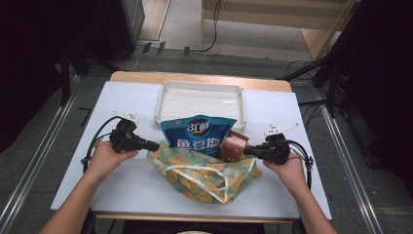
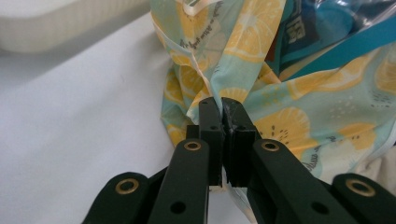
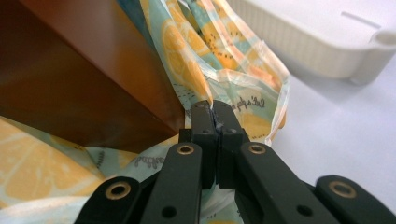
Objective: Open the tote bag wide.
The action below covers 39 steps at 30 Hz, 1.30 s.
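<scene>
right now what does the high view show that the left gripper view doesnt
Only the high view takes in the whole scene: both hands, the right gripper, the brown box poking out of the bag, and the full white tray behind it. Only the left gripper view gives the close detail: the left gripper has its fingers closed tight on a fold of the bag's edge. Both show the lemon-print bag, the blue packet inside it and the white table.
</scene>
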Available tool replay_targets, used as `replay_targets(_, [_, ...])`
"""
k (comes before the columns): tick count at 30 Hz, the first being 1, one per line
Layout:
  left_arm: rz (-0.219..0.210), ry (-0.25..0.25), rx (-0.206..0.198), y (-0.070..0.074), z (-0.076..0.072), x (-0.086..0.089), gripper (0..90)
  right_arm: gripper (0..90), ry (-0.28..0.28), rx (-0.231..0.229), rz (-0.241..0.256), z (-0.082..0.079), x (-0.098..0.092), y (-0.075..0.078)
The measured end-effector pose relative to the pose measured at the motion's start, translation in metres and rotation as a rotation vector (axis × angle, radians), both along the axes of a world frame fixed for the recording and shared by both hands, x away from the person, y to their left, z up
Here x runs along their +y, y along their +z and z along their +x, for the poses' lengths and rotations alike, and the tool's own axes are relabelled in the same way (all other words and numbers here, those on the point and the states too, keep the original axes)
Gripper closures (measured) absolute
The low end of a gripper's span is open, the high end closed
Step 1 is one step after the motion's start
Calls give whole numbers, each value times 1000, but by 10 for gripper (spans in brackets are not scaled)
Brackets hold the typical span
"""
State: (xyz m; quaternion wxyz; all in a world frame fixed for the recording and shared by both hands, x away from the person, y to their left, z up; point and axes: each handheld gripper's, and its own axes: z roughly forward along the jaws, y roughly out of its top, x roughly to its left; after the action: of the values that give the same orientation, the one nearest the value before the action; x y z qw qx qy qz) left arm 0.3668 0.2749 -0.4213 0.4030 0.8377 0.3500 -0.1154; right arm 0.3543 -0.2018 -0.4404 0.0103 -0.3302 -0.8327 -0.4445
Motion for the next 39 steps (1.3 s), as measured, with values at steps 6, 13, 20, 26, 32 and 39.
replay_targets(6, [10,-3,19,-10,-2,-2,882,900,1,7,-11,1,0,-6])
replay_targets(13, [17,7,37,-18,-2,-2,881,900,-3,36,-39,3,0,-17])
replay_targets(20, [18,13,12,-27,-3,-1,879,900,-3,53,-65,6,5,-25])
replay_targets(26, [39,13,41,-35,-2,-5,874,900,-4,56,-99,8,7,-29])
replay_targets(32, [40,1,13,-30,-4,-4,849,844,-5,51,-84,6,5,-24])
replay_targets(39, [32,-11,-70,-12,-13,-1,702,692,-12,-6,-85,-7,0,-6])
